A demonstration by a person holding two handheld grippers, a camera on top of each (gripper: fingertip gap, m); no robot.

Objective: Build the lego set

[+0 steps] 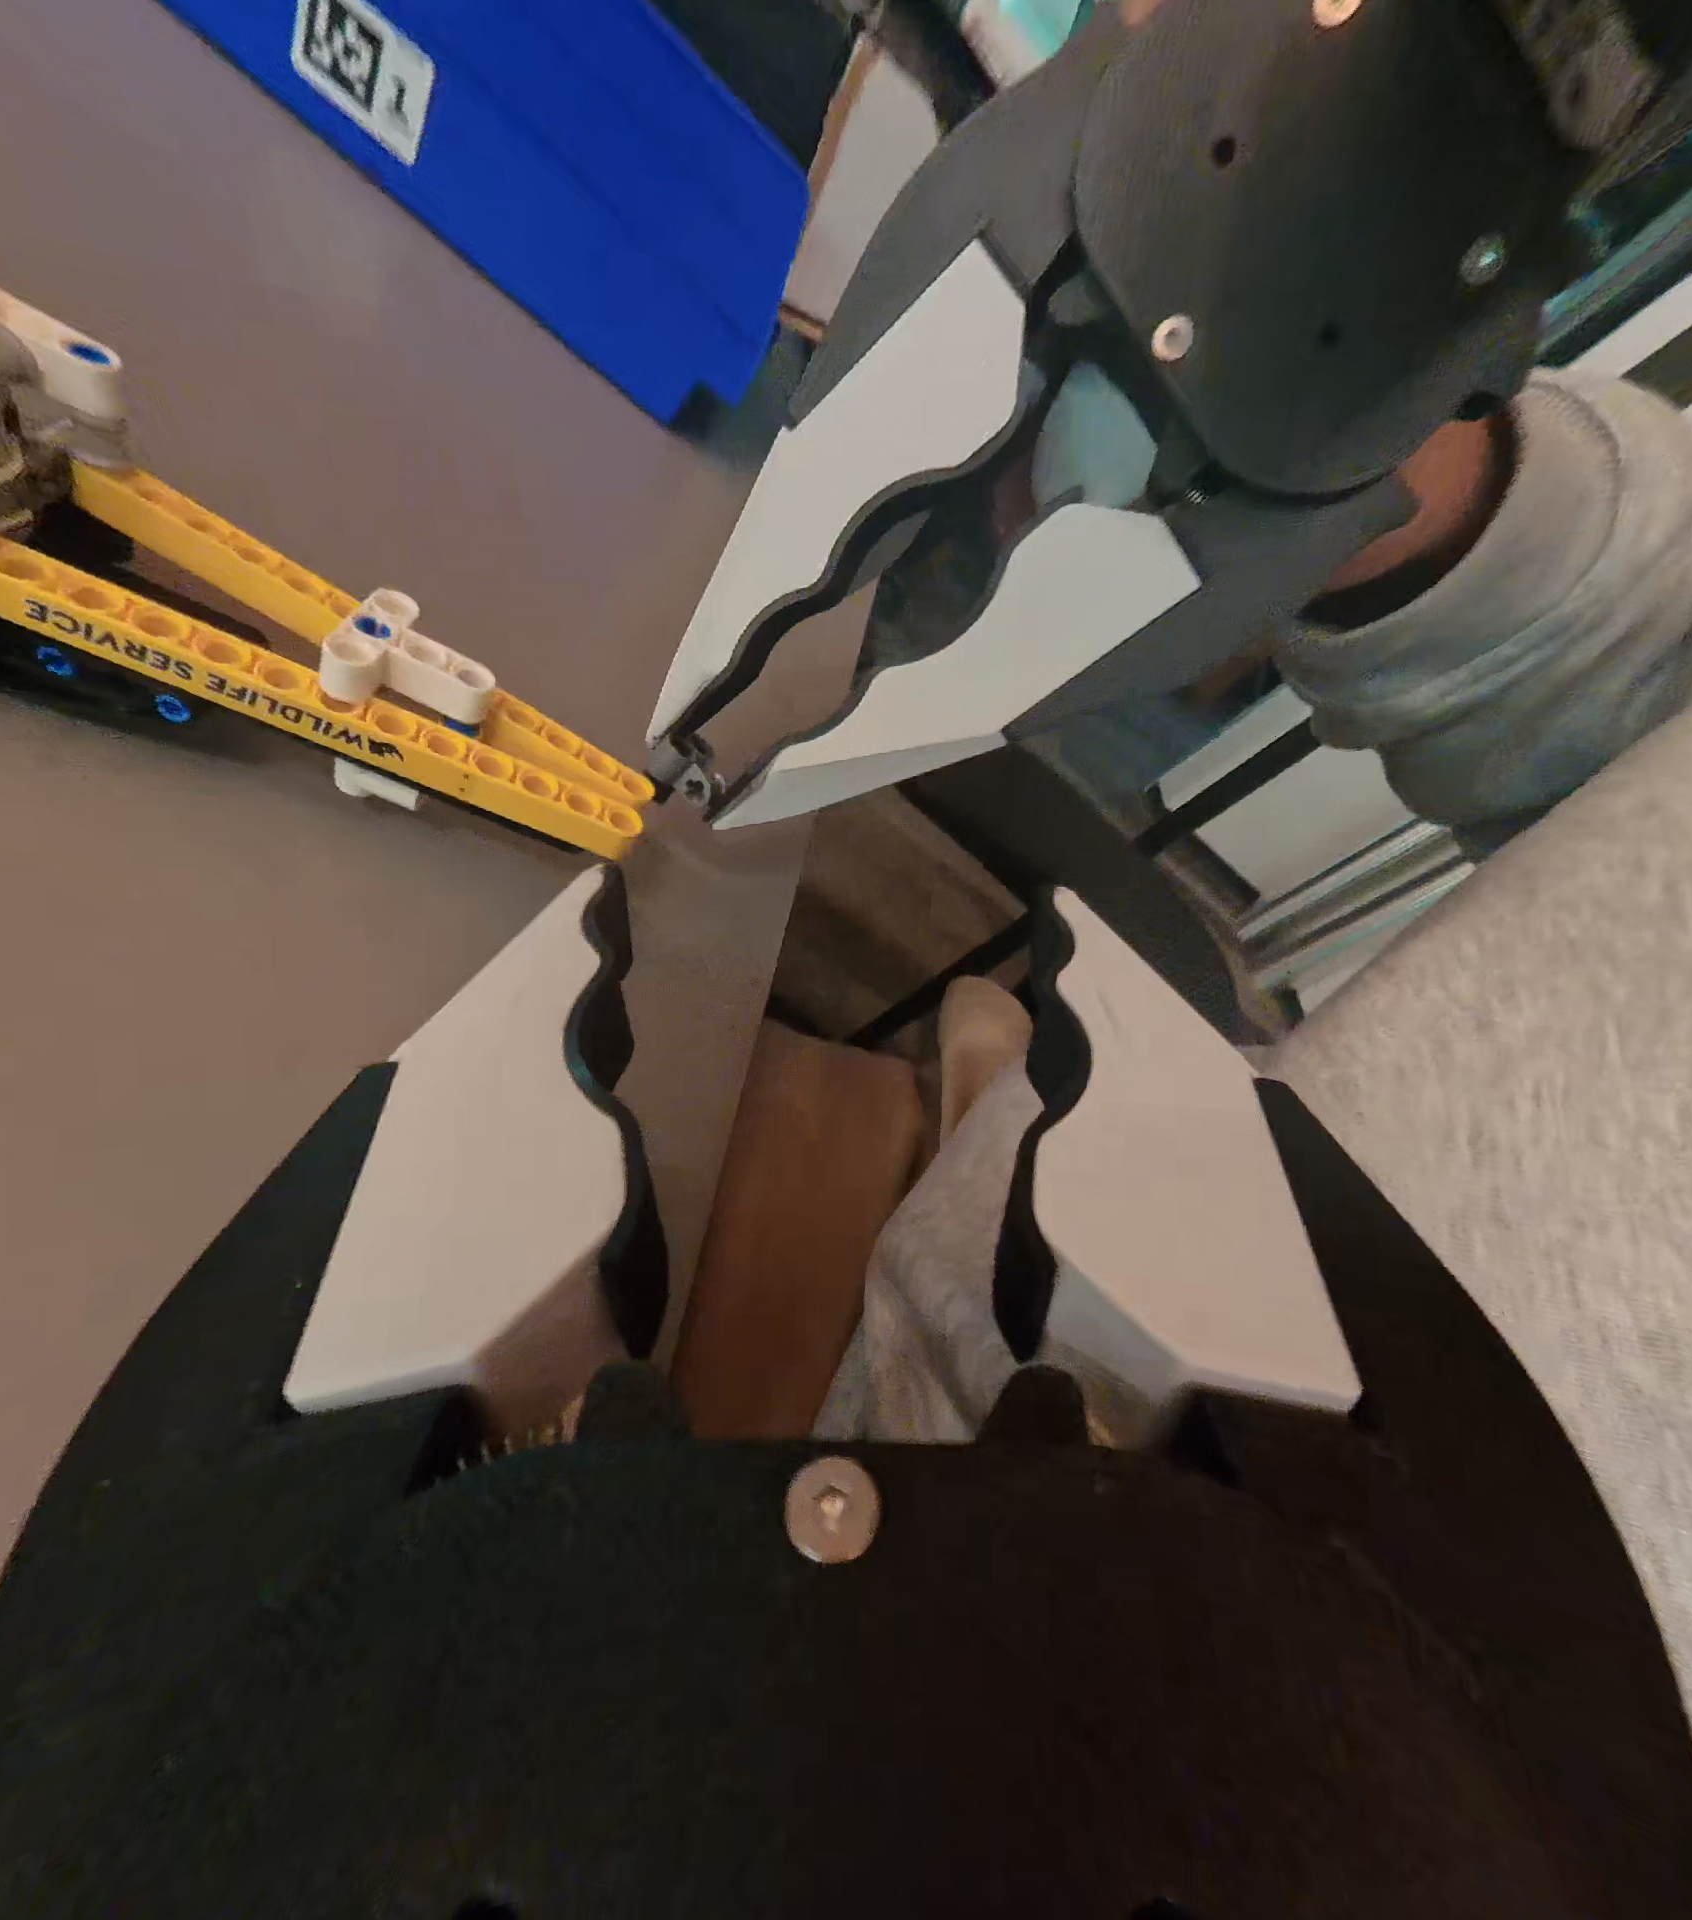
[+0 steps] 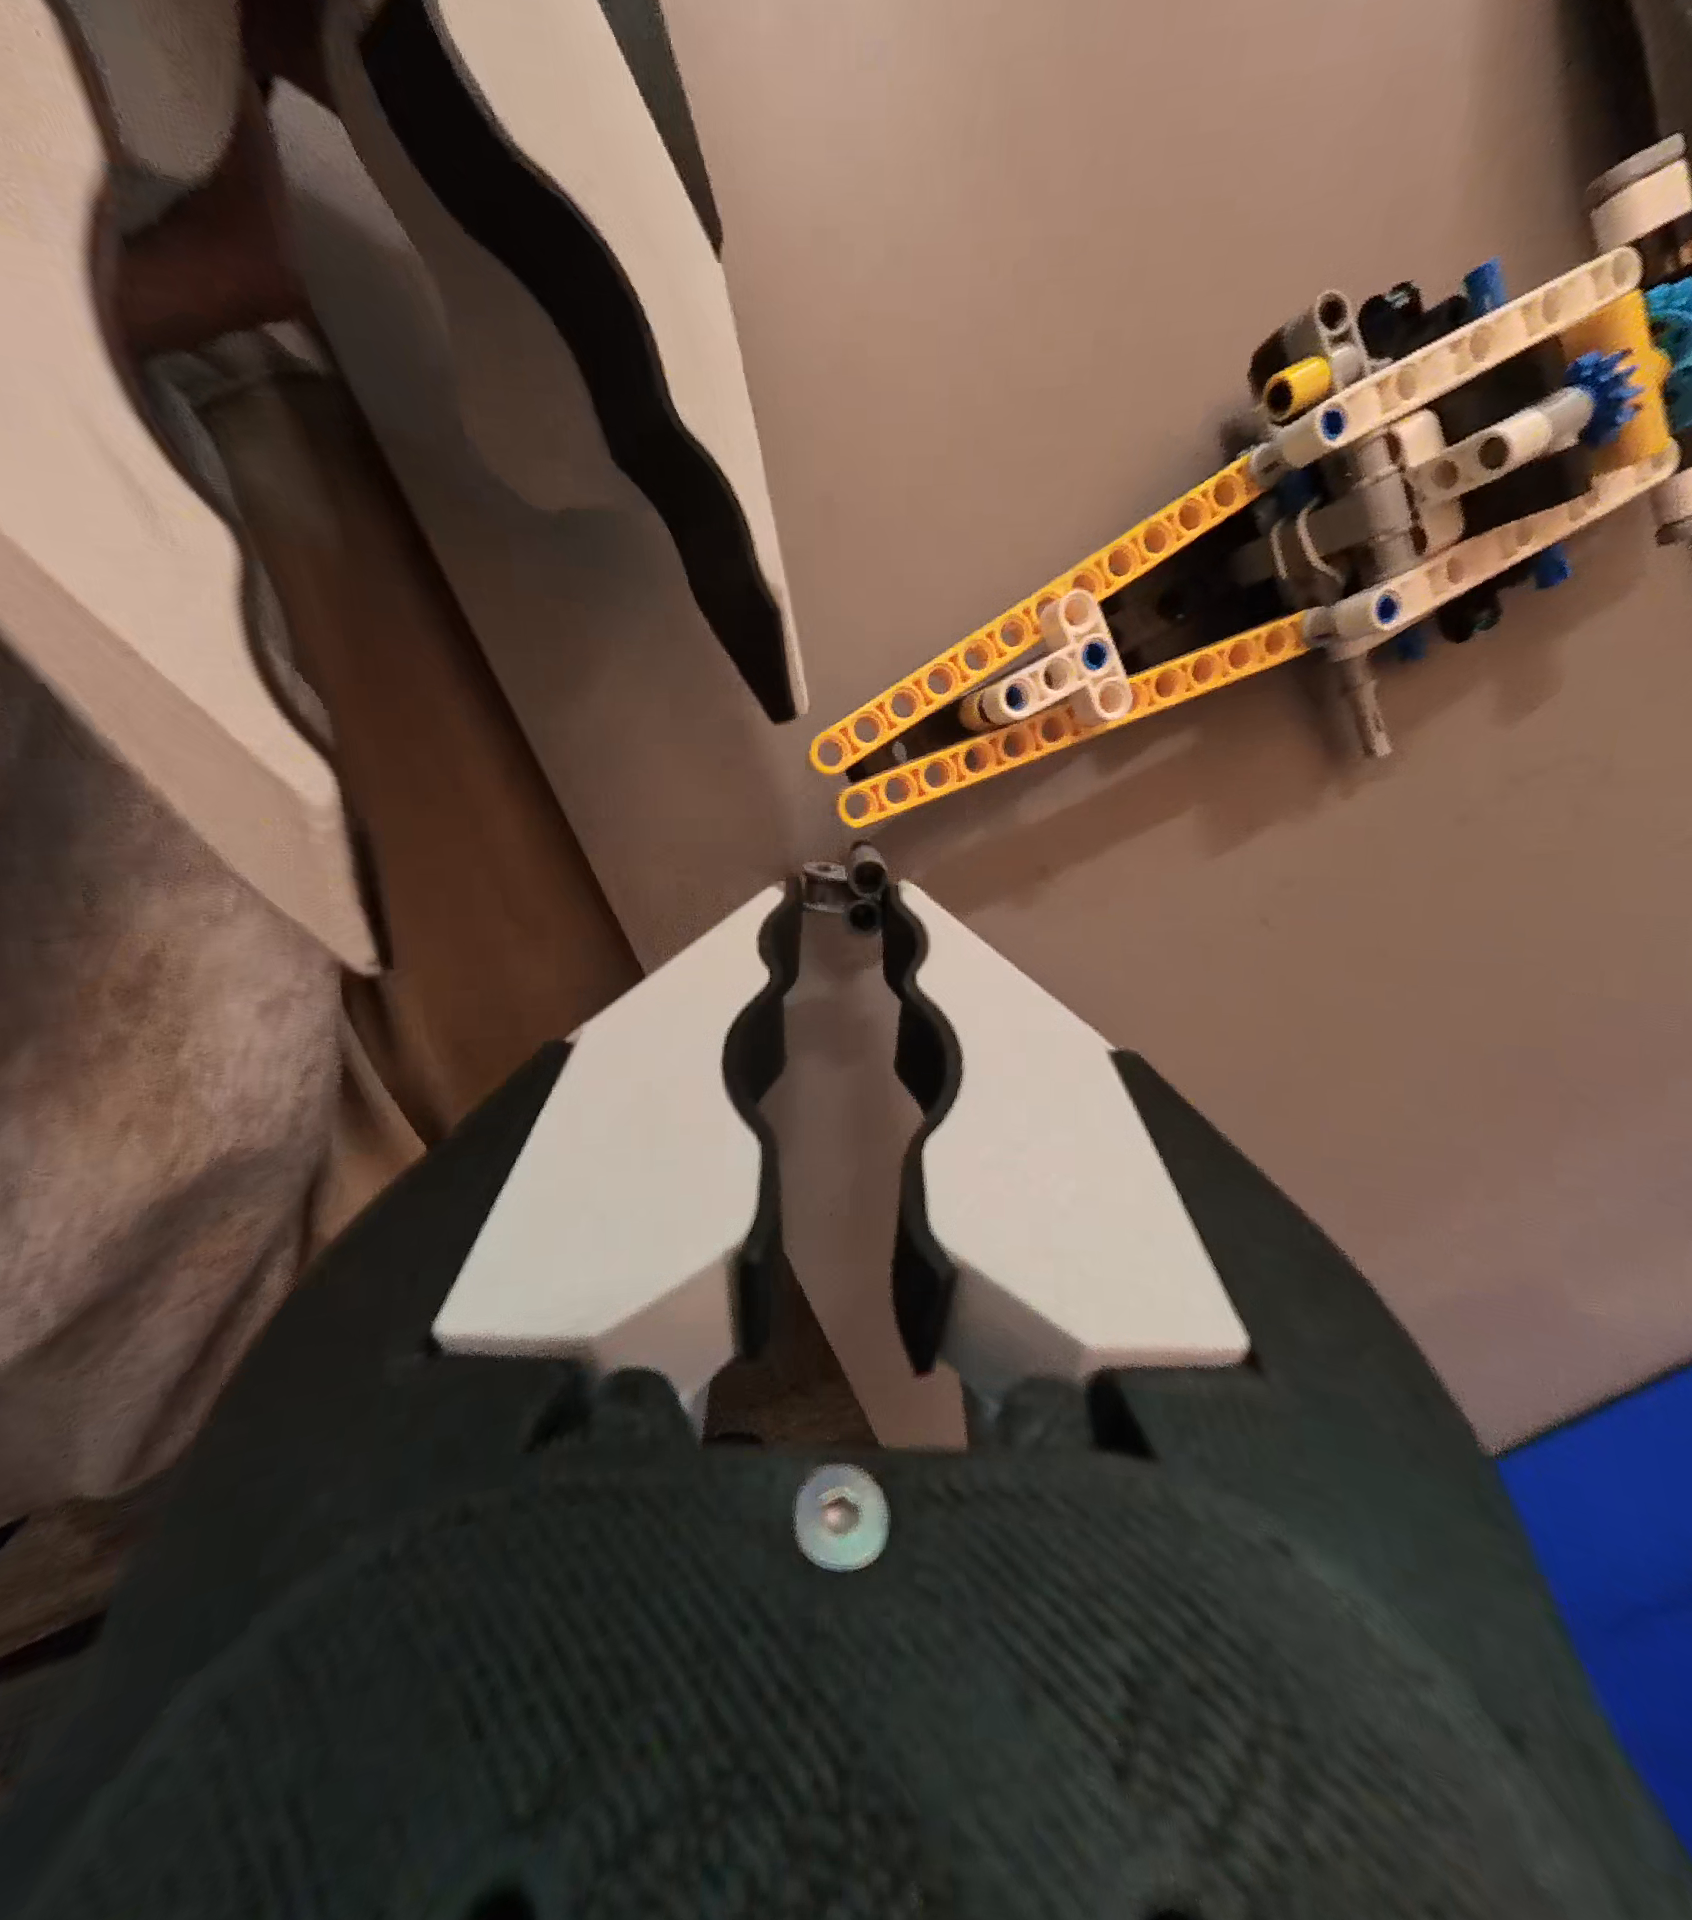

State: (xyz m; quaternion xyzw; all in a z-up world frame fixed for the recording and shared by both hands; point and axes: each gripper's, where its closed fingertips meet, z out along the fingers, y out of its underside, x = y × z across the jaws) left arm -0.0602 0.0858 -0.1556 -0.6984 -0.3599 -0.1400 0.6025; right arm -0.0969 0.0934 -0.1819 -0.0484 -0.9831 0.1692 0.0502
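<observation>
1. The right tool [image 2: 842, 896] has its fingers drawn narrow, pinching a small dark connector piece [image 2: 861, 896] at the very tips; the left wrist view shows the same piece [image 1: 684, 781] caught between those tips.
2. The left tool [image 1: 826, 904] stands wide, nothing between its fingers. Through the gap show the desk edge and, below it, a wooden chair part and grey cloth.
3. The lego model [image 2: 1341, 520] lies flat on the desk [image 2: 1237, 1039], its two long yellow beams [image 2: 1029, 644] running from a white and grey geared body out to free ends that nearly meet.
4. The held piece sits just beside the tips of the yellow beams [image 1: 551, 769], a thin gap apart in the right wrist view; in the left wrist view it looks to be touching, and I cannot tell which is so.
5. A white T-shaped piece [image 2: 1081, 665] bridges the two beams partway along.
6. The beam tips lie near the desk edge [image 1: 780, 935], which runs close under both tools.
7. A blue bin [image 1: 551, 177] stands on the desk well apart from the model, with bare desk surface between.
8. A grey sleeve [image 1: 1548, 623] and wrist sit behind the right tool, beyond the desk edge.
</observation>
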